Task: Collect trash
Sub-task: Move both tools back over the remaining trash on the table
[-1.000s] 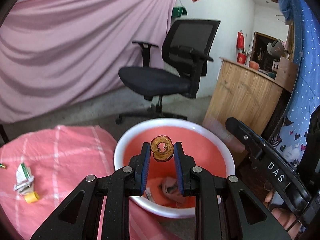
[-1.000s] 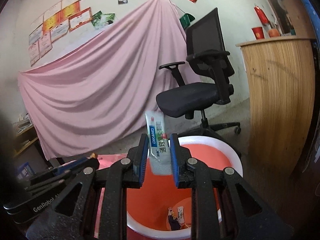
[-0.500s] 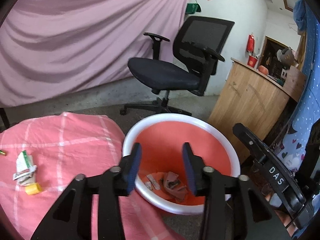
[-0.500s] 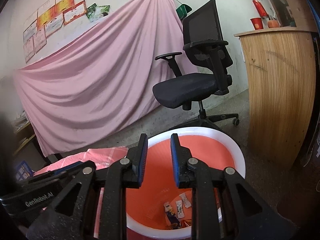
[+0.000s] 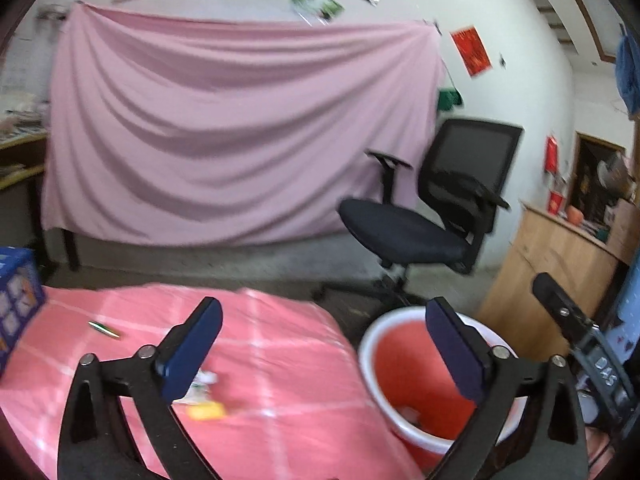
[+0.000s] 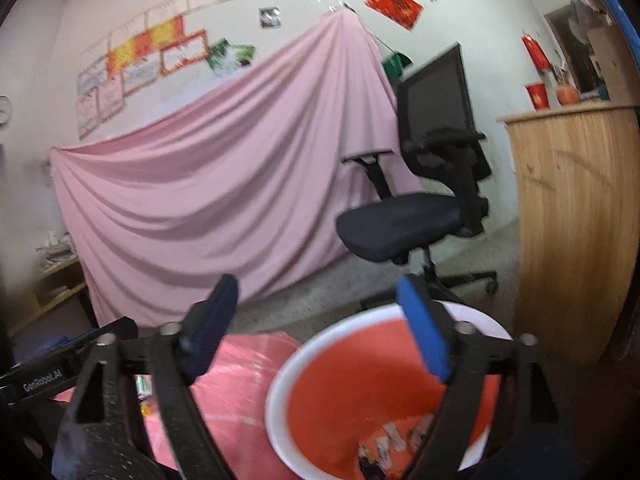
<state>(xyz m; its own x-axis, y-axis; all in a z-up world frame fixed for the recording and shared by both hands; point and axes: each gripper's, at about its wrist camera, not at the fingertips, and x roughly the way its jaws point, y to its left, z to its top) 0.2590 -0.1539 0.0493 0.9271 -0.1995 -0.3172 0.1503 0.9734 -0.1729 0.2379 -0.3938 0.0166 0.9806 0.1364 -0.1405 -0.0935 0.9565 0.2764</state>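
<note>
Trash is partly in the bin already: the red bin with the white rim stands on the floor just beside the table under the pink checked cloth, and in the right wrist view a scatter of small wrappers and scraps lies at its bottom. Both claws are empty at this moment. The left gripper has its jaws opening, spread wide with nothing between them, and it faces across the cloth with the bin off to its right side. The right gripper is opening too, its blue pads far apart and bare, hanging over the near rim of the bin. So whatever has gone in is in, and from where I stand the job looks well under way but not finished. On the cloth, close under the left claw's near finger, there is a crumpled white and green packet with a small yellow piece just beside it, both blurred so I cannot say exactly what they are. Farther back on the cloth lies a thin green thing like a pen, well apart from the others; whether that counts as rubbish I cannot tell. My guess is that the crumpled packet and the yellow bit are what is left to gather, with the left claw nearest to them. The black office chair and the wooden counter stand behind the bin, out of the way.
</note>
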